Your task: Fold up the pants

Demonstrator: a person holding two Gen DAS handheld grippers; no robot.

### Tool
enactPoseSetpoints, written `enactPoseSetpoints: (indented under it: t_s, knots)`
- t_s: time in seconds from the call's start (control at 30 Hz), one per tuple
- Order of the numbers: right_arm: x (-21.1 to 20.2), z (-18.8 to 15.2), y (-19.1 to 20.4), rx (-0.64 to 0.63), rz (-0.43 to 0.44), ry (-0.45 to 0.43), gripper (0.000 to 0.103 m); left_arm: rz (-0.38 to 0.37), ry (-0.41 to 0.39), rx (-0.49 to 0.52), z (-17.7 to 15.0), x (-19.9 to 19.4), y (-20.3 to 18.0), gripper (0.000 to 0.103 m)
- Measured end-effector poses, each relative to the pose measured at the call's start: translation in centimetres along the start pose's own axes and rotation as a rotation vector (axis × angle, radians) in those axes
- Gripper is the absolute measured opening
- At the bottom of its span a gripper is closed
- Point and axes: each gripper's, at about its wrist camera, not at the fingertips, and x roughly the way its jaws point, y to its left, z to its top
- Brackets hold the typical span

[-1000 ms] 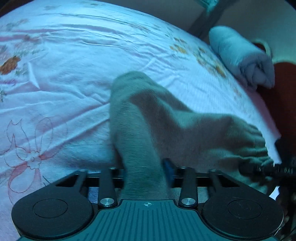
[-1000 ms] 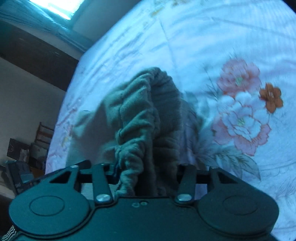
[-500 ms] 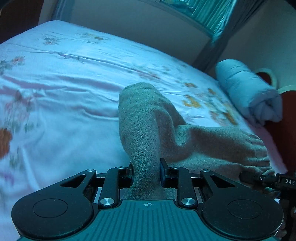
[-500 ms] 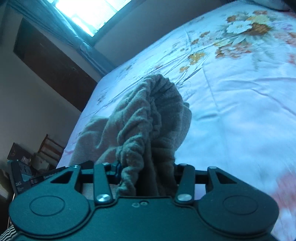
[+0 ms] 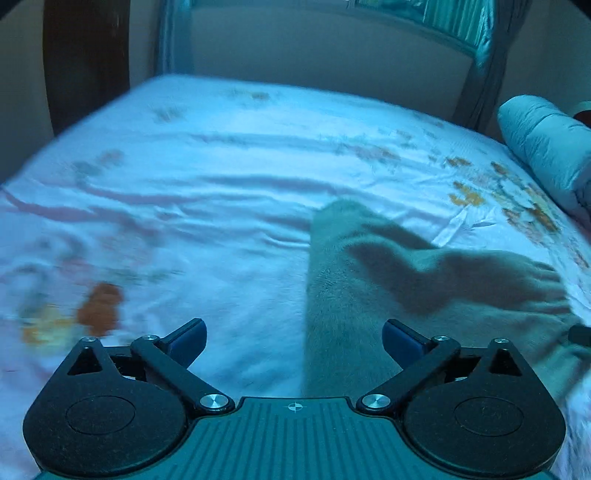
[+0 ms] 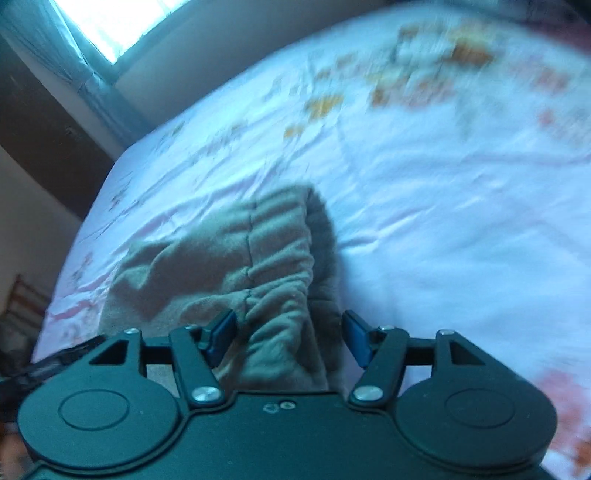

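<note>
My left gripper (image 5: 293, 338) has its 2 blue-padded fingers (image 5: 188, 338) spread wide, and nothing is clamped between them; the grey-green pants (image 5: 369, 302) lie on the bed sheet (image 5: 221, 206) and run forward from the gap toward the middle of the bed, nearer the right pad than the left, though I cannot tell whether the cloth touches that pad. From this left wrist view the fabric forms a long fold that ends in a rounded edge ahead, with a second part spreading off to the right toward the gathered waistband. My right gripper (image 6: 288, 338) is also parted, its 2 blue pads (image 6: 356, 341) standing to either side of the bunched elastic waistband of the pants (image 6: 258, 266); the cloth sits in the gap and looks loose between them rather than pinched, and the left pad is right against the fabric. The pants rest in a rumpled heap on the sheet, its pale pink-white cloth printed with orange and red flowers (image 5: 99, 308). A rolled pale-blue blanket (image 5: 543, 147) lies at the far right edge of the bed in the left wrist view. A curtain (image 6: 92, 88) hangs beside a bright window (image 6: 122, 22) at the upper left in the right wrist view. Both views are motion-blurred, so fine detail in the floral print is lost.
</note>
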Motion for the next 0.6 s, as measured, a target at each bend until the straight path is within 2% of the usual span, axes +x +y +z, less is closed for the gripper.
enactPoseSetpoints:
  t_s: [0.1,0.2,0.3,0.43,0.6]
  knots:
    - [-5.2,-1.3,2.2,-0.095,-0.033,-0.099,0.057,0.019,-0.044,0.026,-0.5,-6.1,0.6,0.103]
    - [-10.9,-3.0,5.4,-0.189,0.005,-0.21,0.056,0.016,-0.099,0.059,-1.2,-12.2,-0.2,0.103]
    - [-16.1,-5.7,8.7,-0.272,-0.037,-0.307,0.057,0.027,-0.13,0.105,-2.0,-17.5,-1.7,0.103]
    - [-20.5,-9.2,10.8,-0.306,-0.067,-0.367,0.059,0.058,-0.172,0.159,-3.6,-22.1,-3.2,0.103]
    - [-21.3,-11.9,11.6,-0.313,-0.084,-0.367,0.06,0.044,-0.179,0.155,-5.5,-25.1,-3.8,0.103]
